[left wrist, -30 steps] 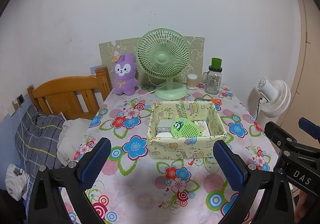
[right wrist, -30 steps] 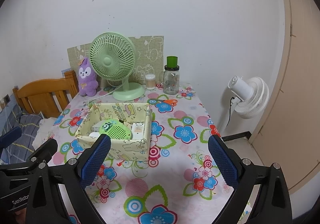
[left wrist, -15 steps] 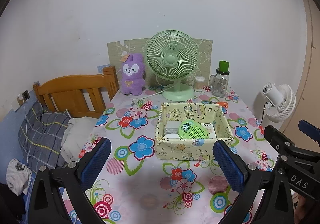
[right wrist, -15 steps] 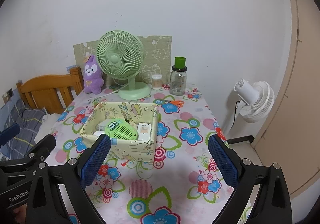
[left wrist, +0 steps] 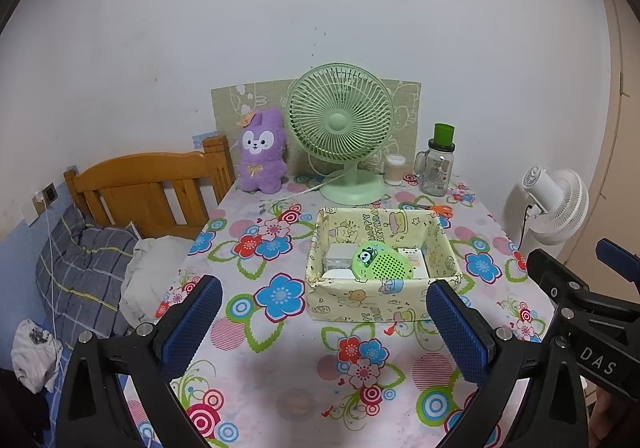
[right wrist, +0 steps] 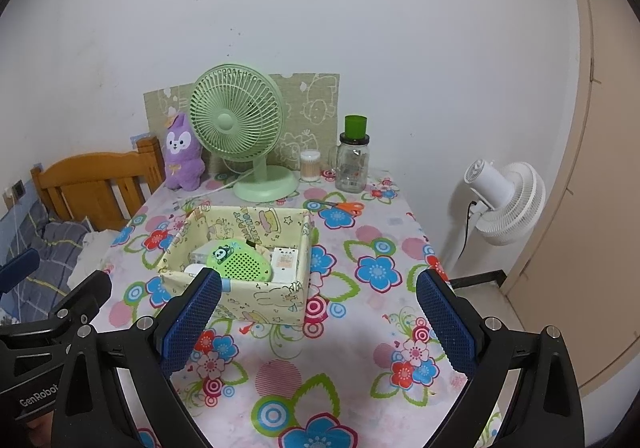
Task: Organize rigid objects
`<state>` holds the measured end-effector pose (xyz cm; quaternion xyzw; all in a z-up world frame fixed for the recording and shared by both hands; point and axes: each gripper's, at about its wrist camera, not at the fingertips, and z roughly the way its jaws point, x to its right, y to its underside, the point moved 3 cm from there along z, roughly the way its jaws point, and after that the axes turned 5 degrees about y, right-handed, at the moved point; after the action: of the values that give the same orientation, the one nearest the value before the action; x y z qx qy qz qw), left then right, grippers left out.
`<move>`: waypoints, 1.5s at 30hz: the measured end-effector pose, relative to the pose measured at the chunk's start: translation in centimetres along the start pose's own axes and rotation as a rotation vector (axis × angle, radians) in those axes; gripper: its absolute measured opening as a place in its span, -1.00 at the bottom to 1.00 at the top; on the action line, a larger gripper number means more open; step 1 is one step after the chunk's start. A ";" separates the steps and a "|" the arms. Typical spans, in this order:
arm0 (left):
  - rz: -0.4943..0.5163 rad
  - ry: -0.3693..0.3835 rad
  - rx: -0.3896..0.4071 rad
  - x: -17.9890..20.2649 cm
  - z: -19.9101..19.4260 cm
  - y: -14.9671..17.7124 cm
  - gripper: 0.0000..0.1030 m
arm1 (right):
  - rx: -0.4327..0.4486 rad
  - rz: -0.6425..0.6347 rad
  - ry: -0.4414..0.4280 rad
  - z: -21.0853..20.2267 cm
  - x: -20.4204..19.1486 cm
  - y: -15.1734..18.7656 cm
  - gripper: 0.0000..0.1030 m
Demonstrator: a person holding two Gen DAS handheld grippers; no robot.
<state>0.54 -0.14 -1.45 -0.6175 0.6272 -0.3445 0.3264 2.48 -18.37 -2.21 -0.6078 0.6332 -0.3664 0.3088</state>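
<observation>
Sitting in yellow box (left wrist: 382,306): green perforated case (left wrist: 382,266).

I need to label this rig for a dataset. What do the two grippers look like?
Both the left gripper and the right gripper have black frames with silver bolts and blue textured pads. White lettering reads "DAS" on the right one and "GenRobot" on the left.

Both wrist views face the wall, sharing the box (left wrist: 382,268) (right wrist: 244,264) from the table's near end.
</observation>
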 end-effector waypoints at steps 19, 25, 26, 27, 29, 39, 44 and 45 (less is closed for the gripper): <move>0.016 0.018 -0.006 0.3 0.4 -0.1 1.00 | -0.008 0.013 0.017 0.0 0.2 0.2 0.93; 0.028 0.007 -0.001 0.4 0.1 -0.1 1.00 | -0.014 0.023 0.011 0.1 0.2 0.2 0.93; 0.028 0.008 -0.001 0.4 0.1 -0.1 1.00 | -0.013 0.022 0.013 0.1 0.2 0.1 0.93; 0.029 0.010 -0.001 0.5 0.1 -0.1 1.00 | -0.010 0.020 0.015 0.0 0.2 0.1 0.93; 0.031 0.012 -0.001 0.5 0.1 -0.2 1.00 | -0.008 0.019 0.019 0.1 0.1 0.1 0.93; 0.036 0.014 -0.010 0.7 0.8 -0.4 1.00 | -0.023 0.031 0.017 0.8 0.2 0.2 0.93; 0.034 0.027 -0.006 0.8 0.7 -0.4 1.00 | -0.011 0.033 0.023 0.4 0.4 0.2 0.93; 0.037 0.027 -0.006 0.8 0.6 -0.4 1.00 | -0.009 0.032 0.025 0.4 0.4 0.2 0.93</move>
<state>1.25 -0.98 -1.50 -0.6024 0.6438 -0.3447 0.3224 2.64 -18.84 -2.57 -0.5944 0.6484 -0.3659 0.3039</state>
